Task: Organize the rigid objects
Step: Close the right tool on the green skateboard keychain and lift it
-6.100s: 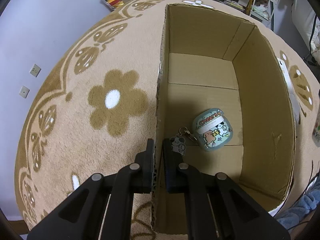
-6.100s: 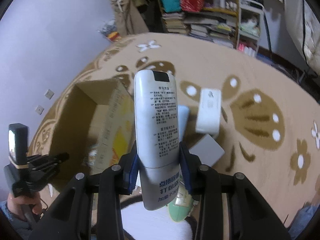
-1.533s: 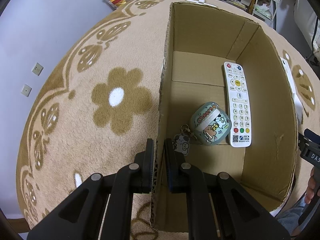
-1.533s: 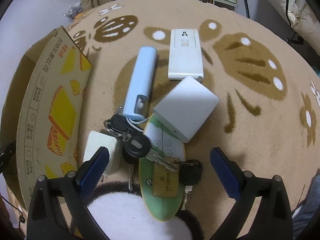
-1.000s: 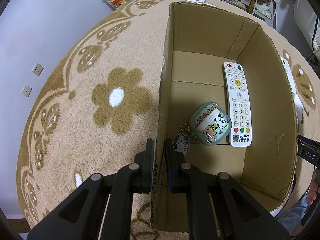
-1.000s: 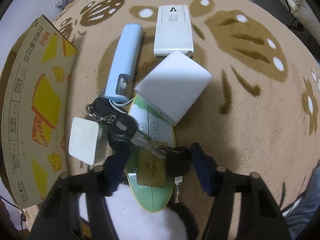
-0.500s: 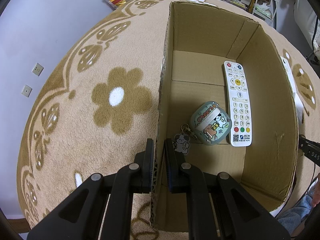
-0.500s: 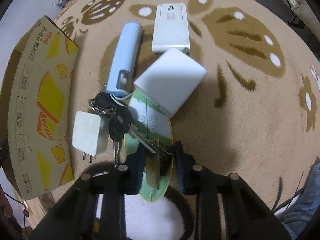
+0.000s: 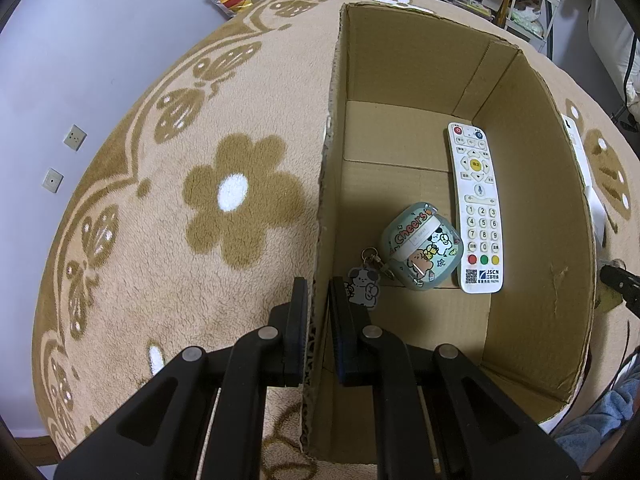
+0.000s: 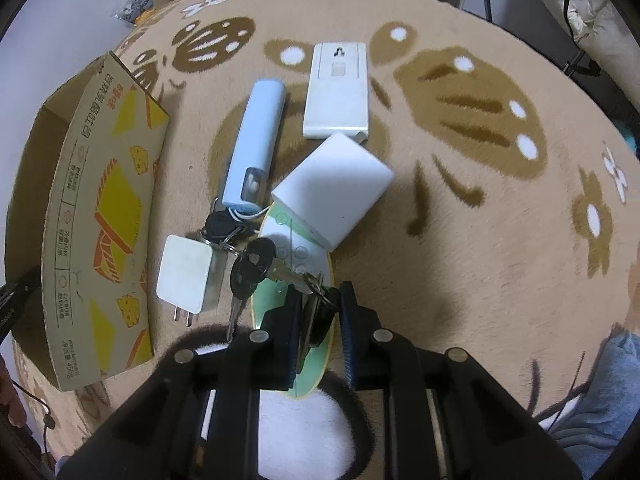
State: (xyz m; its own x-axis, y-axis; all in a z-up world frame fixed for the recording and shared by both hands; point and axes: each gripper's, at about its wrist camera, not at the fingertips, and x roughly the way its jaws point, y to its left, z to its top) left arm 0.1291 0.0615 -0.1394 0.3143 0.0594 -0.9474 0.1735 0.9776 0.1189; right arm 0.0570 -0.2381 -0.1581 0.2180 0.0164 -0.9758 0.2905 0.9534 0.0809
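My left gripper is shut on the left wall of the open cardboard box. Inside the box lie a white remote and a teal cartoon earbud case with a dog charm. In the right wrist view my right gripper is closing its jaws tight on a bunch of keys. The pads press on the ring end, and the black-headed keys trail out to the left. Under them lies a green oval remote.
On the flowered rug beside the box's printed outer wall lie a white plug charger, a light-blue cylinder, a white square block and a flat white device. Shelves and clutter stand at the far edge.
The right gripper went from wide open over the pile to shut on the key bunch, then rose slightly with it. The left gripper and the box's contents stayed as they were.
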